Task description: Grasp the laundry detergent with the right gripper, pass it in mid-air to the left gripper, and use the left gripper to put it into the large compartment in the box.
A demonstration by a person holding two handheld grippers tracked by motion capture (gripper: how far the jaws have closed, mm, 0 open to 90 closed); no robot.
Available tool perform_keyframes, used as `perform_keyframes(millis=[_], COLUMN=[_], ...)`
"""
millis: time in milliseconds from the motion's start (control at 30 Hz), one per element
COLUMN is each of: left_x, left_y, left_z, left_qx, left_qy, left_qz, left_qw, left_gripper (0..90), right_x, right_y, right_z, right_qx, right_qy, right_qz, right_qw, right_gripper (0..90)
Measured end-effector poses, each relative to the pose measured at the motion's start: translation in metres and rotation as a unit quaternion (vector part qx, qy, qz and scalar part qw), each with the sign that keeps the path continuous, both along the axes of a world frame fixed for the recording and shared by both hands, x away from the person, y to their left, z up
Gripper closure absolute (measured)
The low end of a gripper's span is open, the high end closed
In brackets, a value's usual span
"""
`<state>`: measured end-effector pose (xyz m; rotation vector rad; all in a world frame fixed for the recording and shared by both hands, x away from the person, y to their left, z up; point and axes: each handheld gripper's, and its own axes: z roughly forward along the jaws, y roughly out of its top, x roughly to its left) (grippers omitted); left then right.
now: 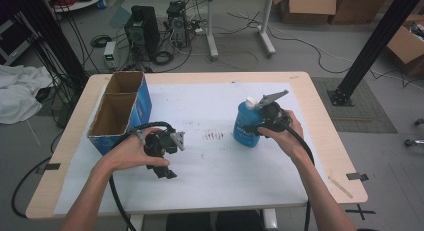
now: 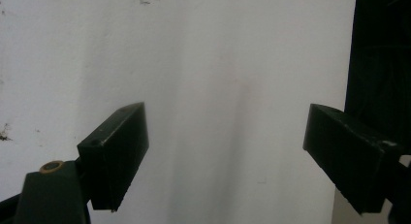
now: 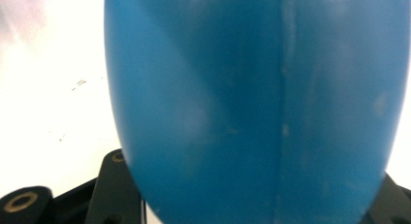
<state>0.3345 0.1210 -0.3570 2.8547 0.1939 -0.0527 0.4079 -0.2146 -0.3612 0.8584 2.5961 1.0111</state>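
A blue bottle point(image 1: 246, 126) with a white cap stands upright on the white sheet point(image 1: 210, 161), right of the table's middle. My right gripper point(image 1: 260, 125) holds it from the right side, its jaws pressed on either side of the body. In the right gripper view the bottle point(image 3: 257, 103) sits very close between the jaw bases. At the left of the table, my left gripper point(image 1: 165, 170) is tipped down toward the sheet. Its jaws point(image 2: 225, 151) stand wide open with bare white sheet between them.
An open blue cardboard box point(image 1: 122, 111) with two compartments stands at the table's left edge, just behind my left hand. A patch of dark smudges point(image 1: 216, 136) marks the sheet between the grippers. Cables trail from both grippers toward the near edge.
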Motion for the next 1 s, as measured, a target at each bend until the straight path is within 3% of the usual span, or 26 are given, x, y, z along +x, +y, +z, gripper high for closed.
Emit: perform_keyframes(millis=[200,300,467,600,633,700,800,900,1000], left_x=[0.003,0.005,0.007,0.012,0.012,0.017,0.02,0.025,0.027], left_y=[-0.001,-0.003,-0.005,-0.009,-0.009,-0.013,-0.015,-0.023,-0.028], left_z=[0.007,0.014,0.026,0.049,0.049,0.071,0.084,0.112,0.124], left_qx=[-0.004,-0.005,-0.006,-0.018,-0.018,-0.036,-0.044,-0.055,-0.058], left_qy=[0.0,-0.003,-0.008,-0.01,-0.01,-0.018,-0.023,-0.027,-0.028], left_qz=[0.005,0.002,0.004,0.005,0.005,0.0,-0.005,-0.015,-0.024], left_qw=[1.0,1.0,0.9999,0.9998,0.9998,0.9992,0.9988,0.998,0.9976], left_gripper=[17.0,17.0,17.0,17.0,17.0,16.9,16.9,16.9,16.9], right_x=[-0.003,-0.009,-0.017,-0.028,-0.028,-0.034,-0.037,-0.04,-0.041], right_y=[0.003,0.009,0.016,0.025,0.025,0.031,0.035,0.04,0.044], right_z=[0.006,0.018,0.033,0.049,0.049,0.059,0.064,0.072,0.074], right_qx=[0.001,0.0,0.005,0.008,0.008,0.009,0.016,0.025,0.026], right_qy=[-0.007,-0.019,-0.017,-0.014,-0.014,-0.013,-0.013,-0.009,-0.007], right_qz=[0.011,0.039,0.077,0.126,0.126,0.156,0.168,0.192,0.206], right_qw=[0.9999,0.999,0.9969,0.9919,0.9919,0.9877,0.9855,0.9811,0.9782], right_gripper=[45.3,45.3,45.2,45.2,45.2,45.2,45.2,45.2,45.2])
